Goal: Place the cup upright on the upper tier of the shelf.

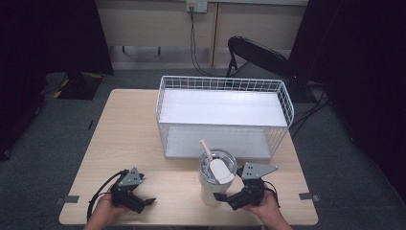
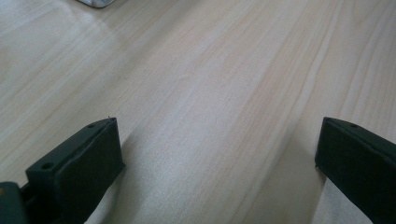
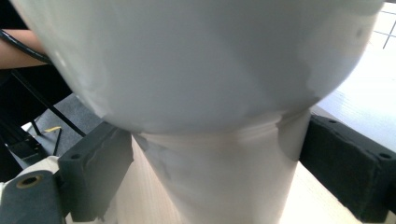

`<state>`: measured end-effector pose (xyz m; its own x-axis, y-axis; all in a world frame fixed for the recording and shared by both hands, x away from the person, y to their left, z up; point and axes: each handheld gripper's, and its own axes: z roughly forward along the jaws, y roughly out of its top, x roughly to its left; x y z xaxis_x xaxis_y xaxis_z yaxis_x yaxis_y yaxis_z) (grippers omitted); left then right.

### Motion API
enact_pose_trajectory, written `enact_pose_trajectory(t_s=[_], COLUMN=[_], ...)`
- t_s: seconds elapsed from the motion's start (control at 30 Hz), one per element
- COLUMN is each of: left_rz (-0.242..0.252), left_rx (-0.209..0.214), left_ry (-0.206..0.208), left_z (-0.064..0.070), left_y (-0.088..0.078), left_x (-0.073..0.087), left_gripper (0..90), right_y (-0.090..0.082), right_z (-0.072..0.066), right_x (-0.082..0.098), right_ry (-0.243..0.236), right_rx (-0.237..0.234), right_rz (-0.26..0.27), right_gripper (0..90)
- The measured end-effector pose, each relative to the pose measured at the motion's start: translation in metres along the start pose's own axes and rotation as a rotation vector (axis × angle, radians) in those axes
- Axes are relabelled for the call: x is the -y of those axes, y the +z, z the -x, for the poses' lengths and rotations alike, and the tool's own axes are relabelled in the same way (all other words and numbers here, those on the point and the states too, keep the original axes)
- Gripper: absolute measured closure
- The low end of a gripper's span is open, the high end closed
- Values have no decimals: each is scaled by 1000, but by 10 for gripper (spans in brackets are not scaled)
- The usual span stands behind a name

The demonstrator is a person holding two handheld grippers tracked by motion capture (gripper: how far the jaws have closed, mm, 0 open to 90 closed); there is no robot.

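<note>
The white tumbler (image 1: pixel 214 179) stands upright on the counter (image 1: pixel 139 143), just before the wire basket (image 1: pixel 222 115). The right hand-held gripper (image 1: pixel 221 197) straddles its narrow base, jaws apart, nearly touching; the left hand-held gripper (image 1: pixel 149 201) rests open, well apart.

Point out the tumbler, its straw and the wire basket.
tumbler (image 1: pixel 208 189): high view, on its white side wall below the lid.
straw (image 1: pixel 206 149): high view, on the middle of the pale shaft sticking up from the lid.
wire basket (image 1: pixel 221 84): high view, on its far rim wall.
</note>
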<state>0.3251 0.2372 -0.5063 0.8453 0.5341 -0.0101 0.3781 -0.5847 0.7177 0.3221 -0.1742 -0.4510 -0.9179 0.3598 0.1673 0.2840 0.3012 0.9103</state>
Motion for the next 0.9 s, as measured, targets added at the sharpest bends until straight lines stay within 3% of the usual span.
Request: enact_pose_trajectory(t_s=[0.4,0.9], left_rz=[0,0], left_rx=[0,0], left_ry=[0,0], left_z=[0,0], left_y=[0,0], left_x=[0,0], left_gripper=[1,1], right_y=[10,13], right_z=[-5,-6], right_x=[0,6], right_ry=[-70,-68], right_rx=[44,51], right_rz=[50,106], right_gripper=[80,78])
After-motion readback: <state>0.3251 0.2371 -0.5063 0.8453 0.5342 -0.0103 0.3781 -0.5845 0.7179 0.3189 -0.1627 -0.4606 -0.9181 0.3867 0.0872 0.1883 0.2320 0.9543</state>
